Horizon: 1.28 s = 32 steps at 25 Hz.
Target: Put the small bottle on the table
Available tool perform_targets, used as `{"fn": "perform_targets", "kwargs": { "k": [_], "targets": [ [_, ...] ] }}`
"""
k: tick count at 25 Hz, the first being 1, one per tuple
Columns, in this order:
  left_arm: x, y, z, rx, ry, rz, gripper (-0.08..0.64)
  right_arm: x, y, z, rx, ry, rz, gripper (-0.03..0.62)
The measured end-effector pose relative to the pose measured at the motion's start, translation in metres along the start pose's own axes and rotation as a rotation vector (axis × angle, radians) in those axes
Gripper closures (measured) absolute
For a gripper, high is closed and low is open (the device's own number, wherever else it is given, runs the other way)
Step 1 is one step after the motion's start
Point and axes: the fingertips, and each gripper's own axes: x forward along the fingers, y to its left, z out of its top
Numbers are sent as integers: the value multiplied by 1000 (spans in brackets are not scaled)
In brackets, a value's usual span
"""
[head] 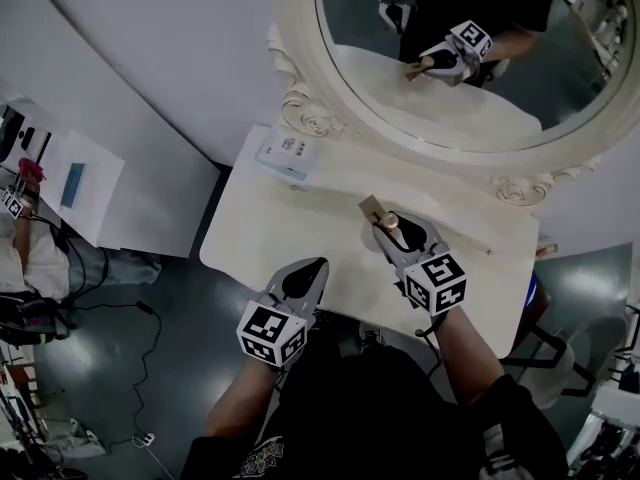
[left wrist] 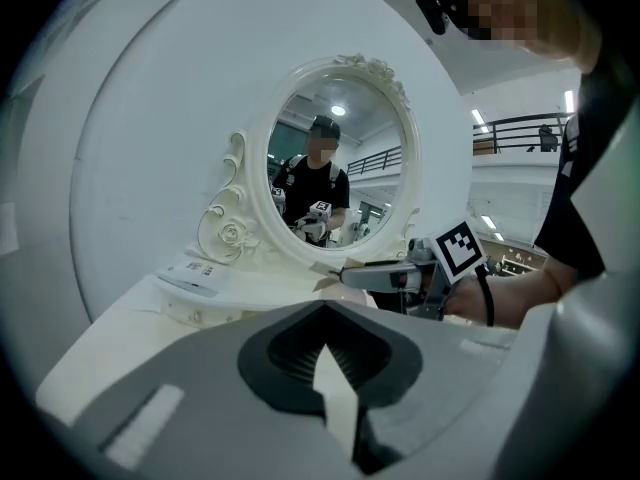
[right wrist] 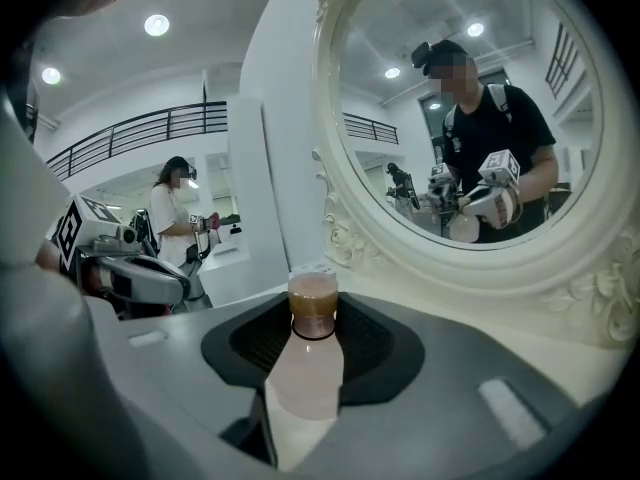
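Right gripper [head: 395, 236] is clamped on the small bottle [right wrist: 312, 303], cap pointing forward along the jaws, over the table [head: 290, 233] near the mirror [head: 300, 28]. Left gripper [head: 306, 276] is closed, empty. Best to lower until the bottle rests on the tabletop, then open slowly; it could roll.

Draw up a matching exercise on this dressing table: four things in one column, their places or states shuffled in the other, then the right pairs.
Things:
1. small bottle
2. left gripper
3. flat box
4. mirror

Places or states:
A. shut, holding nothing
B. stands at the back of the table, in an ornate white frame
C. clamped between the jaws of the right gripper
D. lies on the table beside the foot of the mirror's frame

Pairs: 1-C, 2-A, 3-D, 4-B.
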Motion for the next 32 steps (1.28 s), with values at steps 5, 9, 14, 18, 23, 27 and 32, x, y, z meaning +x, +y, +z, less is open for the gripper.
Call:
{"fn": "perform_targets", "kwargs": {
  "k": [5, 9, 14, 18, 23, 27, 32],
  "targets": [
    [12, 23, 6, 4, 15, -37, 560, 23, -14, 6, 7, 6, -45, 425],
    [25, 37, 10, 32, 35, -67, 560, 39, -29, 10, 14, 8, -85, 424],
    [46, 51, 16, 48, 48, -108, 560, 56, -49, 12, 23, 9, -126, 425],
    [62, 60, 23, 58, 52, -140, 560, 70, -61, 13, 31, 12, -148, 425],
    [76, 69, 29, 62, 53, -168, 560, 87, -72, 15, 19, 18, -166, 425],
    [81, 74, 31, 59, 56, -176, 560, 100, -79, 16, 13, 17, -170, 425],
    [82, 79, 33, 50, 55, -171, 560, 108, -83, 22, -7, 4, -173, 425]
  ]
}}
